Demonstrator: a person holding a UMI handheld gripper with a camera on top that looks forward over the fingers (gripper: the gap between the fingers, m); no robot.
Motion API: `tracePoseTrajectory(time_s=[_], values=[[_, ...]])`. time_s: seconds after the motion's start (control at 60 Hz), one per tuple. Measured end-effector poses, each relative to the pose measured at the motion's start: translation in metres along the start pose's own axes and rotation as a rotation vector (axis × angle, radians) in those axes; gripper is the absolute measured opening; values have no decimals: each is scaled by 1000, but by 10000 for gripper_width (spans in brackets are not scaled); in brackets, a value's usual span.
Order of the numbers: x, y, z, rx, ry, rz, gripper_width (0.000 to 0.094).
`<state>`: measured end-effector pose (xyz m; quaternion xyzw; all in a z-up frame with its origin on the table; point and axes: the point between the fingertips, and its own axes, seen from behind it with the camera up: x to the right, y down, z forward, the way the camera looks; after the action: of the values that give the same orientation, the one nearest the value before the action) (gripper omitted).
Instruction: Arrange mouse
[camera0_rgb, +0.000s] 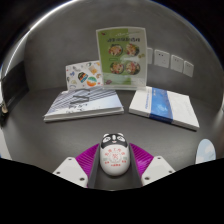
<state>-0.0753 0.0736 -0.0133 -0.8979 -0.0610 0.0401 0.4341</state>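
Note:
A white mouse with a black panda-like face at its far end and red print on its back sits between my fingers. My gripper is shut on it: the magenta pads press against both of its sides. The mouse appears held just above the grey table, whose bare surface lies ahead of it.
Beyond the fingers lie a striped book to the left and a white-and-blue book to the right. An illustrated booklet stands against the wall, with a smaller picture card beside it. Wall sockets are behind.

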Motion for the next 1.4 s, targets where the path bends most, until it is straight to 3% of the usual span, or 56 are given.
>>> tracePoseTrajectory(time_s=[0.133, 0.233, 0.383, 0.517, 0.583, 0.667, 0.783, 1.017, 1.033, 1.133, 1.15, 1.233, 1.283, 1.4], values=[[0, -1, 0, 6, 29, 0, 439], [-1, -6, -5, 1, 22, 30, 427], [41, -85, -65, 199, 64, 85, 427], [154, -118, -126, 324, 229, 99, 423], [217, -95, -145, 283, 337, 79, 421], [278, -36, -141, 201, 382, 81, 420], [331, 30, -126, 94, 355, 160, 422], [348, 68, -102, 74, 183, 115, 438], [347, 68, -102, 75, 172, 110, 493], [347, 67, -100, 76, 123, 59, 582], [346, 67, -102, 72, 116, 54, 671], [343, 71, -115, 89, 77, 55, 896], [339, 74, -132, 104, 53, 61, 843], [340, 97, -181, 120, 14, 85, 847]])
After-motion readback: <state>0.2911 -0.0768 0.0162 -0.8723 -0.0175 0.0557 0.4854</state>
